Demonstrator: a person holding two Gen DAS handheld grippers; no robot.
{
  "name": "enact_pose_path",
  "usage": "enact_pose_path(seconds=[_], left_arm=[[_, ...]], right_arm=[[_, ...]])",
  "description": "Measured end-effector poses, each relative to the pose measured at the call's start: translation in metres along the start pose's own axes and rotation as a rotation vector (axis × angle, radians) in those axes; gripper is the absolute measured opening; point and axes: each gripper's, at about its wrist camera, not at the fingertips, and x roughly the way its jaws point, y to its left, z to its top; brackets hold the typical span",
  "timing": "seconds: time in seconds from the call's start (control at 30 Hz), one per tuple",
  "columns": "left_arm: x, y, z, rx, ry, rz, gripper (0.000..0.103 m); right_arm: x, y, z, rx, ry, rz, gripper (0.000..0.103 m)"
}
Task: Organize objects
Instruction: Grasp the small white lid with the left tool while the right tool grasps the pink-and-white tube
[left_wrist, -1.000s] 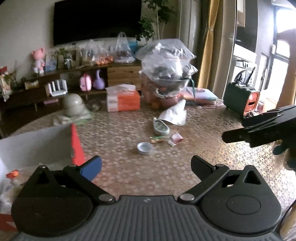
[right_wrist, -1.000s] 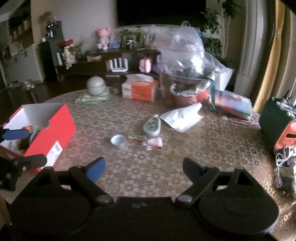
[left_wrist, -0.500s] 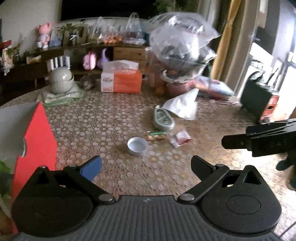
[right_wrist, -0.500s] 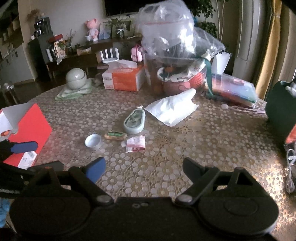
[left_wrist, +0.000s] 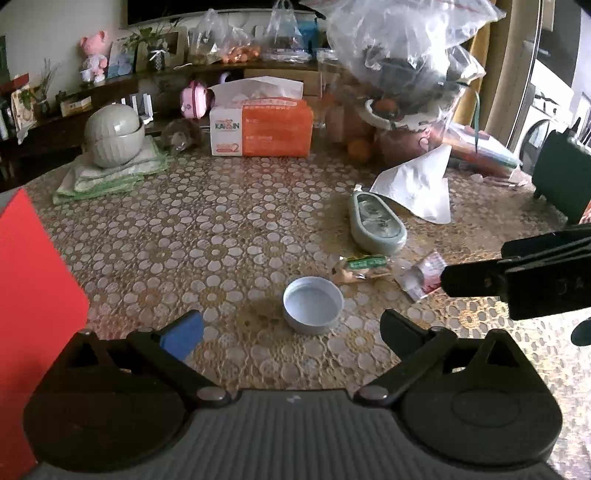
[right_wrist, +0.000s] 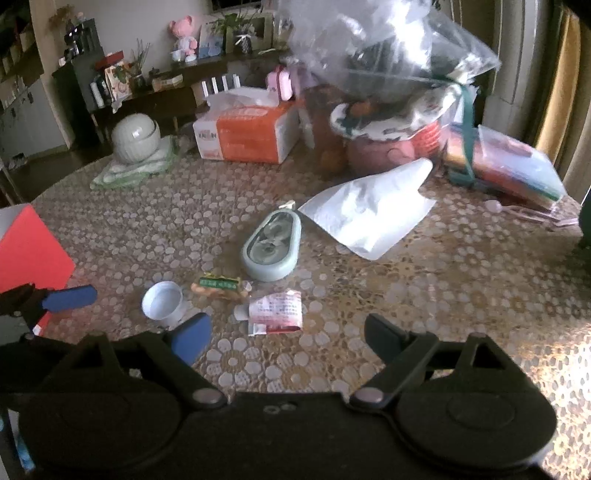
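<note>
A small white cap (left_wrist: 313, 304) lies open side up on the patterned table, just ahead of my open, empty left gripper (left_wrist: 291, 328). Beyond it lie a green-labelled snack packet (left_wrist: 364, 266), a pink sachet (left_wrist: 424, 275) and a pale green oval case (left_wrist: 376, 223). The right wrist view shows the same cap (right_wrist: 162, 303), snack packet (right_wrist: 219, 286), sachet (right_wrist: 275, 312) and oval case (right_wrist: 271, 245). My right gripper (right_wrist: 286, 334) is open and empty, just short of the sachet. A red box (left_wrist: 33, 277) stands at the left.
An orange tissue box (left_wrist: 260, 127), a white paper bag (left_wrist: 417, 184), a big clear plastic bag over a pot (left_wrist: 402, 55), and a round grey bowl on folded cloths (left_wrist: 114, 134) stand at the back. A dark green case (left_wrist: 561, 173) sits far right.
Both grippers have moved forward and down toward the small items in the middle of the table. The cap and sachet now lie close in front of them. Both stay open.
</note>
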Motion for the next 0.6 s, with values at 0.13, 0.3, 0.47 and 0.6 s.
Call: enact_pose_path(seconds=[0.13,0.3,0.47,0.6], left_arm=[[0.013,-0.002,0.001,0.008,0.011,0.003,0.102],[0.021,-0.003,0.002,0.015,0.004,-0.008,0.093],[0.023,-0.004,0.004,0.04,-0.016,-0.003,0.078],[0.022,-0.007,0.003,0.068,-0.025,0.004,0.07]], right_arm=[[0.018,0.003,0.003,0.001,0.018,-0.004,0.089],[0.034,0.005,0.004,0.023,0.031,-0.004,0.088],[0.041,0.005,0.002,0.024,0.038,0.0,0.085],[0.043,0.003,0.0,0.03,0.045,0.001,0.076]])
